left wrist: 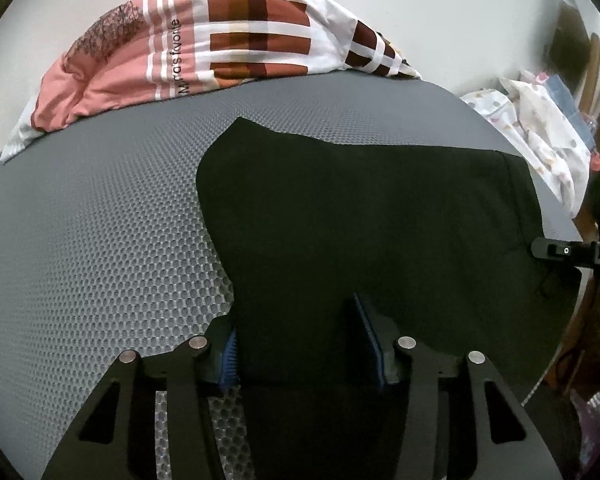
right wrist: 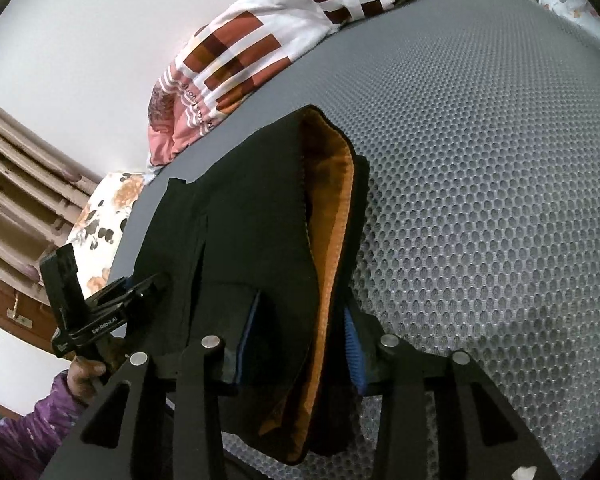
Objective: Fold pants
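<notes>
Black pants (left wrist: 360,208) with an orange lining (right wrist: 332,208) lie on a grey mesh mattress (left wrist: 100,220). My left gripper (left wrist: 296,344) has its blue-padded jaws around the near edge of the pants. My right gripper (right wrist: 300,344) has its jaws around the waistband end, where the orange lining shows. The right gripper also shows at the right edge of the left wrist view (left wrist: 572,252). The left gripper shows at the lower left of the right wrist view (right wrist: 100,312), at the pants' edge.
A pink, white and brown patterned blanket (left wrist: 204,44) is bunched at the mattress's far edge by a white wall. White printed cloth (left wrist: 540,128) lies off the right side. A floral pillow (right wrist: 104,216) and wooden furniture (right wrist: 16,184) sit to the left.
</notes>
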Action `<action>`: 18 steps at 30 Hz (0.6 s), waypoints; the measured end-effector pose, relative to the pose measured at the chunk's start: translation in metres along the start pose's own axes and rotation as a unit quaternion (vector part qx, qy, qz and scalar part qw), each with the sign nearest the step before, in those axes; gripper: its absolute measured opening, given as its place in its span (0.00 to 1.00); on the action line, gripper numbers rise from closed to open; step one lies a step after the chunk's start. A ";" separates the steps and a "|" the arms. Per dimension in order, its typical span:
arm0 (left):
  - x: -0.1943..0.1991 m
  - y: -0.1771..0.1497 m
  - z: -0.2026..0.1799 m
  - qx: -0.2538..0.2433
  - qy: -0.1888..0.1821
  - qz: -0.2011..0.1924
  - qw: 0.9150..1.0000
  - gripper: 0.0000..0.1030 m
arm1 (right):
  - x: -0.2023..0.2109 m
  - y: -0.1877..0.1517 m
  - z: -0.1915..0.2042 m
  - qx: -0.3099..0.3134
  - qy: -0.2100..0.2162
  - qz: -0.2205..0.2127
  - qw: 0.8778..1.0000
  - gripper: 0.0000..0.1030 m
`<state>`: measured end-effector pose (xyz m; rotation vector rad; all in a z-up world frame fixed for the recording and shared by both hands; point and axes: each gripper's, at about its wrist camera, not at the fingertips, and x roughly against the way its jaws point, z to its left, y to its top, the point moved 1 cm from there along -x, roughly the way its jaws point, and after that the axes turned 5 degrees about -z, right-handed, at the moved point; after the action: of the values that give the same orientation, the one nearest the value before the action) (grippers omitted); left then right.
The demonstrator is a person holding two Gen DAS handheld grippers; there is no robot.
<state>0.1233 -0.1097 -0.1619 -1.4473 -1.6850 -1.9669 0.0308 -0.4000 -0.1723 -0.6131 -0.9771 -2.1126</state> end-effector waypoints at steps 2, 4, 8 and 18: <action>0.000 0.000 0.000 0.000 0.001 -0.001 1.000 0.49 | 0.000 0.001 -0.001 -0.007 0.004 0.001 1.000 0.36; 0.001 -0.001 0.000 -0.001 0.002 -0.001 1.000 0.49 | 0.000 0.001 -0.002 -0.006 0.003 0.002 1.000 0.37; 0.001 0.000 -0.001 -0.003 0.005 -0.001 1.000 0.50 | 0.000 0.006 -0.003 -0.012 -0.001 0.003 1.000 0.42; -0.001 0.002 0.005 0.000 0.010 0.004 1.000 0.64 | -0.010 0.016 0.008 0.011 -0.016 0.011 1.000 0.48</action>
<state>0.1278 -0.1061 -0.1623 -1.4283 -1.6691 -1.9718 0.0506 -0.3966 -0.1667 -0.6456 -1.0055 -2.0768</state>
